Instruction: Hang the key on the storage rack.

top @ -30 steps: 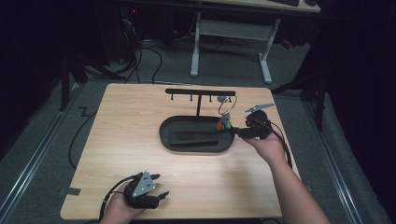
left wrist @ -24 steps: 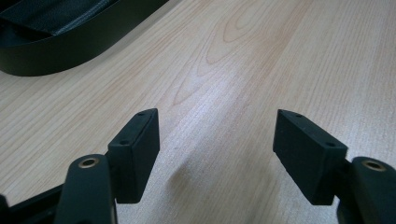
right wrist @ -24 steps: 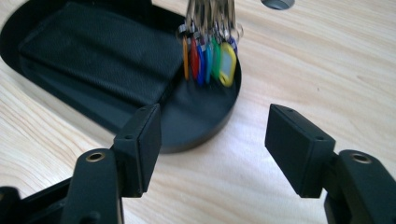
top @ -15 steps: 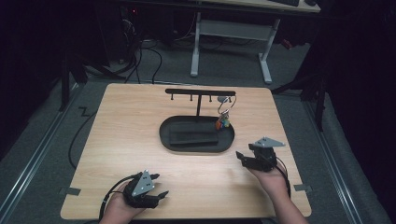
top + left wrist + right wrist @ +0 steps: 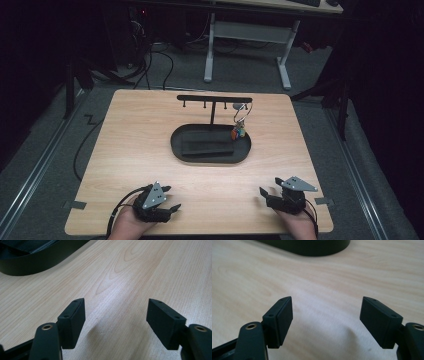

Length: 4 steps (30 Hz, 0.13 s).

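- My right gripper sits low over the table at about 5 o'clock, near the front edge. Its jaws have just been opening and now stand wide, with bare wood between them in the right gripper view.
- My left gripper is at about 7 o'clock, also near the front edge, jaws spread wide and empty; the left gripper view shows wood grain between the pads.
- The key ring with its small coloured charms hangs from the rightmost peg of the black rack, at roughly 1 o'clock from the table's middle.
- The rack's post rises from the black oval tray, centre table; the charms dangle just above the tray's right end.
- Both grippers are well apart from the key ring.
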Motion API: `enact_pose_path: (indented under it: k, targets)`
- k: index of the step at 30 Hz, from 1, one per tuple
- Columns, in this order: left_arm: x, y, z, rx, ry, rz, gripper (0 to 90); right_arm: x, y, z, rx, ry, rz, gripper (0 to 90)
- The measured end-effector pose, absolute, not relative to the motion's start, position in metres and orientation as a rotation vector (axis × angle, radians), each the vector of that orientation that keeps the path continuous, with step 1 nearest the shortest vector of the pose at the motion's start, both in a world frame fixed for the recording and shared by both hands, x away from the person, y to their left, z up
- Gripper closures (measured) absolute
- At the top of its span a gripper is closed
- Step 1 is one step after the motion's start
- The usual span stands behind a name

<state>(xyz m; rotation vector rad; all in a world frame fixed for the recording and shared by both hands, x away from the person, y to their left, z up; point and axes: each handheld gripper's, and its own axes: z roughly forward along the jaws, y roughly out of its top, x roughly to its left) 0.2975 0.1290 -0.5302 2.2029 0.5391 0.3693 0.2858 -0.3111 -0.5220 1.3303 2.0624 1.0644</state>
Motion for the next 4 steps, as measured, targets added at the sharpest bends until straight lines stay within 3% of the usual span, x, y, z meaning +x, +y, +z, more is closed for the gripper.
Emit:
enact_pose_path:
  k: [4]
  targets:
    - [0.294,0.1285,-0.5277,2.23,0.538,0.382,32.0,0.287,-0.3059,-0.5221,1.305,2.064,1.077,26.3]
